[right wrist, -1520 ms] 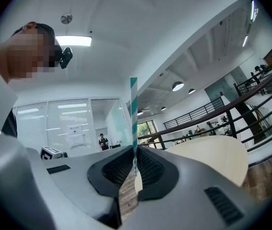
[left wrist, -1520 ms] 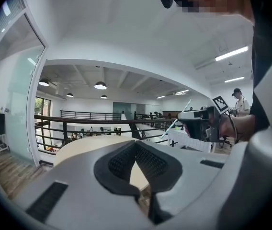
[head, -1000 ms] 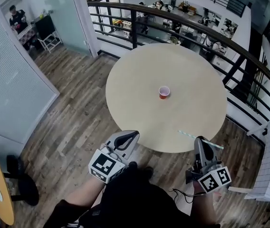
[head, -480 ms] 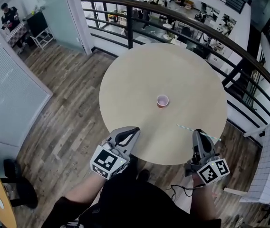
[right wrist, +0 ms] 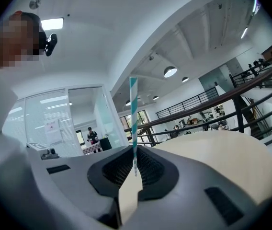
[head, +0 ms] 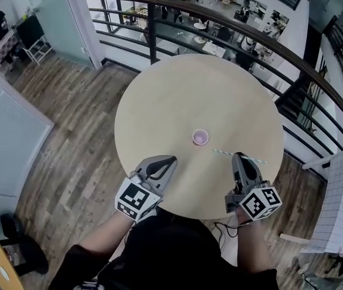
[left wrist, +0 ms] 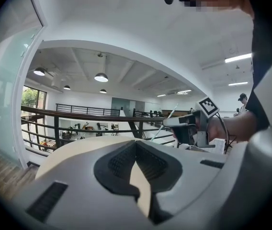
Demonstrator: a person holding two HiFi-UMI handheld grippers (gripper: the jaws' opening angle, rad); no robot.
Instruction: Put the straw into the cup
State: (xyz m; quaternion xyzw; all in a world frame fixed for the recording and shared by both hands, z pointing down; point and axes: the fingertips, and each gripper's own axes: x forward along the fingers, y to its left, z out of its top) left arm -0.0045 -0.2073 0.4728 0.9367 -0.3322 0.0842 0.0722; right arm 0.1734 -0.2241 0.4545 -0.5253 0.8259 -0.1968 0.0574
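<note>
A small pink cup [head: 200,137] stands upright near the middle of the round beige table [head: 159,95]. My right gripper [head: 240,160] is shut on a teal-and-white striped straw [head: 224,153], which lies crosswise over the table just right of the cup. In the right gripper view the straw [right wrist: 133,119] stands up from between the pads of the right gripper [right wrist: 135,169]. My left gripper [head: 162,165] hovers over the table's near edge, left of the cup, jaws together and empty. The left gripper view shows the right gripper [left wrist: 186,128] and the straw [left wrist: 167,119].
A dark metal railing [head: 238,29] curves round the far side of the table, with a lower floor of desks beyond it. Wood flooring [head: 75,138] lies to the left, beside a glass wall [head: 8,125]. A white board [head: 340,204] stands at the right.
Both grippers have come forward from off the table's near edge to over it, closer to the cup. The straw has travelled with the right gripper.
</note>
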